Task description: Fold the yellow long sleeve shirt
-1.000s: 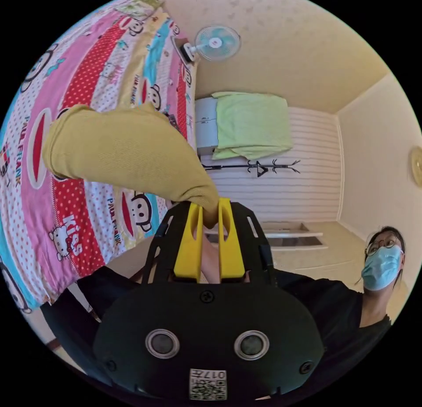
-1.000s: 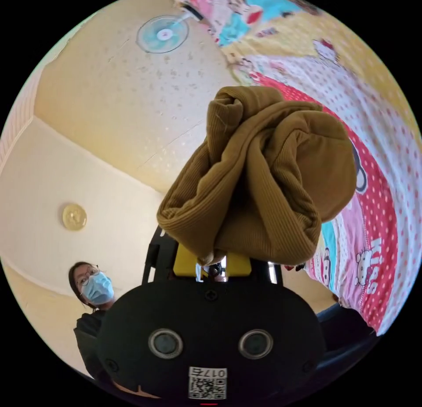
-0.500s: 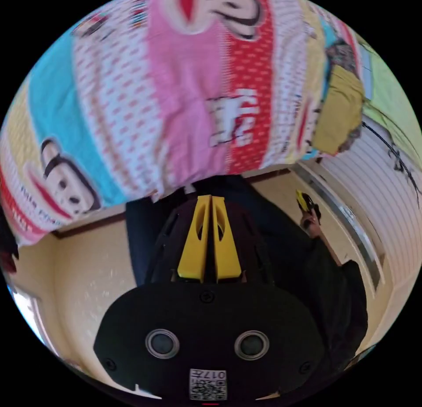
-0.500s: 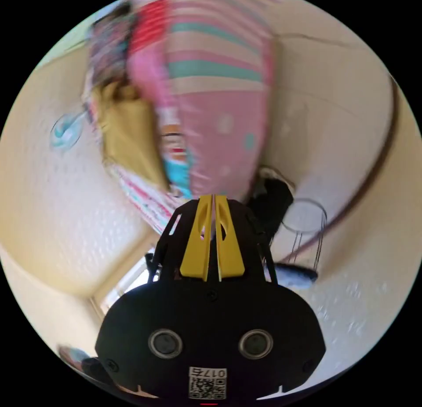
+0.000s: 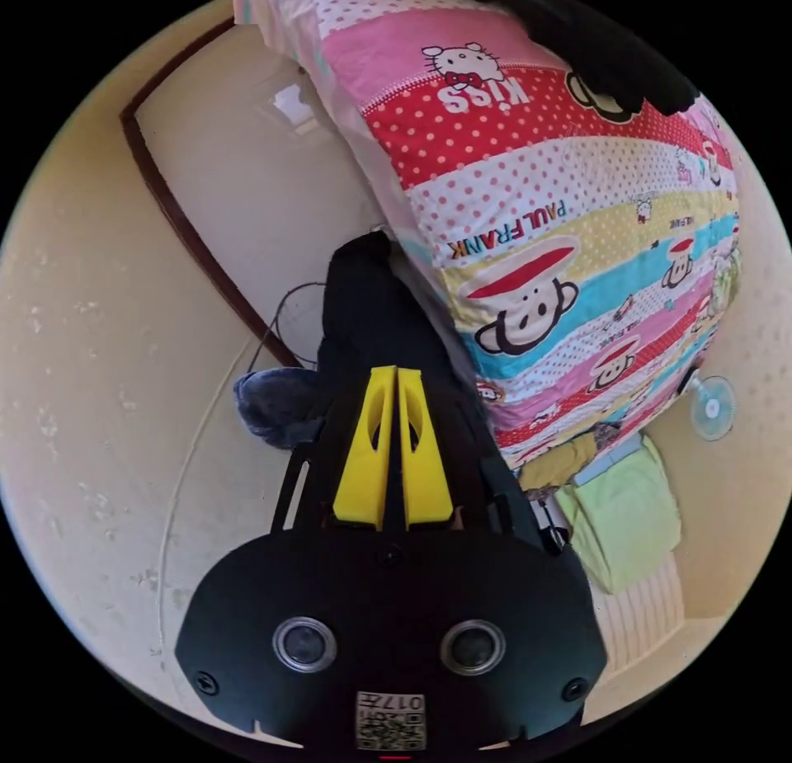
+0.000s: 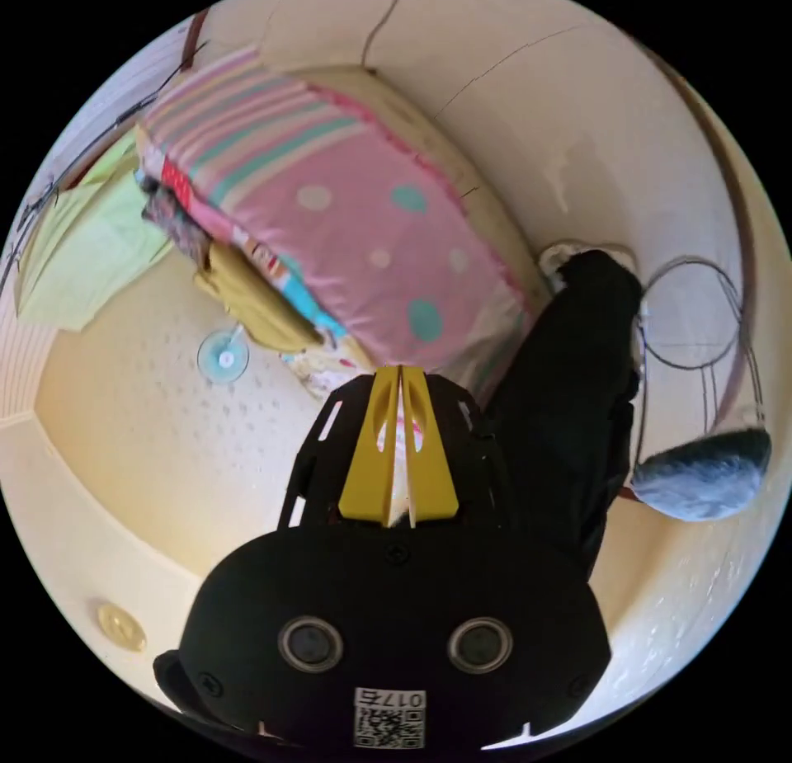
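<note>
The yellow long sleeve shirt (image 5: 559, 462) lies bunched at the far end of the bed, small in the left gripper view. In the right gripper view the shirt (image 6: 247, 297) rests on the bed's top near its edge, well away from both grippers. My left gripper (image 5: 394, 374) has its yellow jaws pressed together with nothing between them. My right gripper (image 6: 400, 372) is also shut and holds nothing. Both grippers hang beside the bed, near the person's dark trouser leg (image 6: 569, 400).
The bed carries a cartoon-print cover (image 5: 561, 210) with a pink dotted side (image 6: 363, 243). A light green cloth (image 5: 619, 520) hangs beyond the shirt. A small fan (image 5: 711, 407) is on the wall. A grey slipper (image 6: 701, 474) and a wire ring (image 6: 693, 317) lie on the floor.
One second ago each gripper was shut on part of the yellow shirt. Both have let go and swung away beside the bed; the shirt now lies on the bed.
</note>
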Available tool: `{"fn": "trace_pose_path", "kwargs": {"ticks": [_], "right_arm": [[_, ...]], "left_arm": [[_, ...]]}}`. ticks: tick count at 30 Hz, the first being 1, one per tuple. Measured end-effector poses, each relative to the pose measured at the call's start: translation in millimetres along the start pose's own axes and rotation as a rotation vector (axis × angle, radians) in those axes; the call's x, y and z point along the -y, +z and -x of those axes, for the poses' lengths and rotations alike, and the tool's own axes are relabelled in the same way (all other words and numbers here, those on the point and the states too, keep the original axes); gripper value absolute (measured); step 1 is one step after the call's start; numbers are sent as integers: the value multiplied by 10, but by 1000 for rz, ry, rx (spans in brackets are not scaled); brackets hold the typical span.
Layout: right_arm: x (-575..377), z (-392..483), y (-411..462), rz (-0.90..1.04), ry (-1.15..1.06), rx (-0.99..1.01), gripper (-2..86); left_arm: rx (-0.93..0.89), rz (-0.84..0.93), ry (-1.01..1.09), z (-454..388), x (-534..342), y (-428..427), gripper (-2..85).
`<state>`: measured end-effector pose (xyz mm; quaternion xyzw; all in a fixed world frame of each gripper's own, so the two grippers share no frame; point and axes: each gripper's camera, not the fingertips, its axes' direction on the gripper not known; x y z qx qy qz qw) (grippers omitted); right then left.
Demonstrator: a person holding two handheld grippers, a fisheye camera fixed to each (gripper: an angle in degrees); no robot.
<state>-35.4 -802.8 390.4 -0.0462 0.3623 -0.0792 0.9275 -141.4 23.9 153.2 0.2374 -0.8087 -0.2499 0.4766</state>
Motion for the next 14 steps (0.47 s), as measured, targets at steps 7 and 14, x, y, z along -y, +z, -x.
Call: {"fn": "trace_pose_path", "kwargs": {"ticks": [7, 14], "right_arm": [[-435, 1582, 1795, 538, -486, -158, 3], [-1936, 1550, 3247, 873, -765, -780, 5]], "left_arm": [[-112, -72, 288, -742, -81, -389, -9], [-134, -313, 469, -780, -324, -1106, -9]]}}
